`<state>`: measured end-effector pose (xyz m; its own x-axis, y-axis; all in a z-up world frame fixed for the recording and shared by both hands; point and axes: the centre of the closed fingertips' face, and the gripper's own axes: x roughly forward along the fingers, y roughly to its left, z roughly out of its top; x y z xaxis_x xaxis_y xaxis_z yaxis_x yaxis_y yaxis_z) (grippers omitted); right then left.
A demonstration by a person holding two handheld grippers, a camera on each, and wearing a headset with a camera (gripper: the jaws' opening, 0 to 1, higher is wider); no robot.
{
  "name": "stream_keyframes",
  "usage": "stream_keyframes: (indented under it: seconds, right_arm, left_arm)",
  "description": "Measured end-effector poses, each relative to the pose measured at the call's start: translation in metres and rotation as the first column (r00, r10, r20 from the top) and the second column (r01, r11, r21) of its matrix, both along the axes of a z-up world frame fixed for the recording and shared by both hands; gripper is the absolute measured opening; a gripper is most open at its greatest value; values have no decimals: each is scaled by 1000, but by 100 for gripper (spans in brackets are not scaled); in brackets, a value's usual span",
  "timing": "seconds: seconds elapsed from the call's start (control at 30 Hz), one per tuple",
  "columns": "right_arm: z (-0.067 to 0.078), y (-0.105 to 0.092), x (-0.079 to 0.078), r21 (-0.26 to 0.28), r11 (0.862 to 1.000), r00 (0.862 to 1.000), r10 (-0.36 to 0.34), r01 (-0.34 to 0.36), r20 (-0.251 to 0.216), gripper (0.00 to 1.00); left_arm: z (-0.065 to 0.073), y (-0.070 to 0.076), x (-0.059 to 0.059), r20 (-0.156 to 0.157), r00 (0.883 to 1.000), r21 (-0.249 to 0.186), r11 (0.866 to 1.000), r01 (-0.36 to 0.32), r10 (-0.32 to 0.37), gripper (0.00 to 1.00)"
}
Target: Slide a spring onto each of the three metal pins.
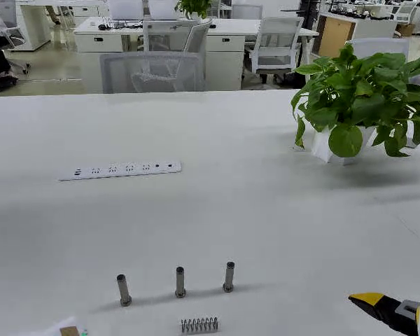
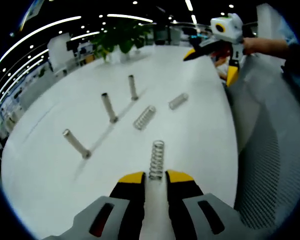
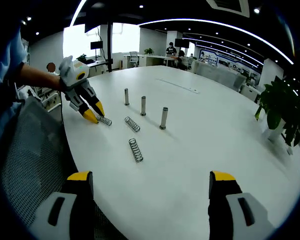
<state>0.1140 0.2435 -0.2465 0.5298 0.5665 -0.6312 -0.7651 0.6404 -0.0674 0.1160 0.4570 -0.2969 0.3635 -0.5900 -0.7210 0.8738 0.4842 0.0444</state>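
Note:
Three upright metal pins (image 1: 124,289) (image 1: 180,281) (image 1: 229,276) stand in a row near the front of the white table (image 1: 217,210). One spring (image 1: 199,325) lies just in front of them. In the left gripper view my left gripper (image 2: 156,176) is low over the table, its jaws drawn in on the near end of a spring (image 2: 157,159). Two more springs (image 2: 144,117) (image 2: 178,101) lie beyond it, beside the pins (image 2: 108,107). My right gripper (image 3: 150,176) is wide open with nothing in it, off to the right of the pins (image 3: 143,105). Its yellow fingertip (image 1: 369,299) shows at the head view's lower right.
A white power strip (image 1: 120,169) lies at mid-left of the table. A potted plant (image 1: 357,112) stands at the far right. A grey mesh chair (image 2: 270,165) is close to the table's front edge. Desks and chairs (image 1: 154,70) stand beyond the far edge.

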Motion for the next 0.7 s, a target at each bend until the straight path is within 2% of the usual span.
stream_keyframes:
  seconds: [0.17,0.27,0.33,0.47,0.57,0.7]
  right_arm:
    - [-1,1,-1,0,1000,1000,3,-3,-2,97]
    - [-2,1,-1,1,1000,1000,3,-3,-3,97]
    - [-2,1,-1,2,1000,1000,1,-1,-5,97]
    - [-1,1,-2,6,1000,1000,-2,2,-4,97]
    - [-2,1,-3,6,1000,1000,-2,2,-6,97]
    - [-3,1,-3,8,1000,1000,-2,2,-8,97]
  left_arm:
    - [0,0,0,-21,1000,41,999,12,-11,15]
    - [-1,0,1,-25,999,56,998,22,-21,14]
    - [-1,1,3,-16,999,87,995,39,-38,12]
    - [-1,-1,3,-34,998,118,992,53,-49,11]
    - [-2,0,3,-63,997,142,989,43,-34,11]
    - [-3,-1,3,-73,996,180,982,65,-52,11]
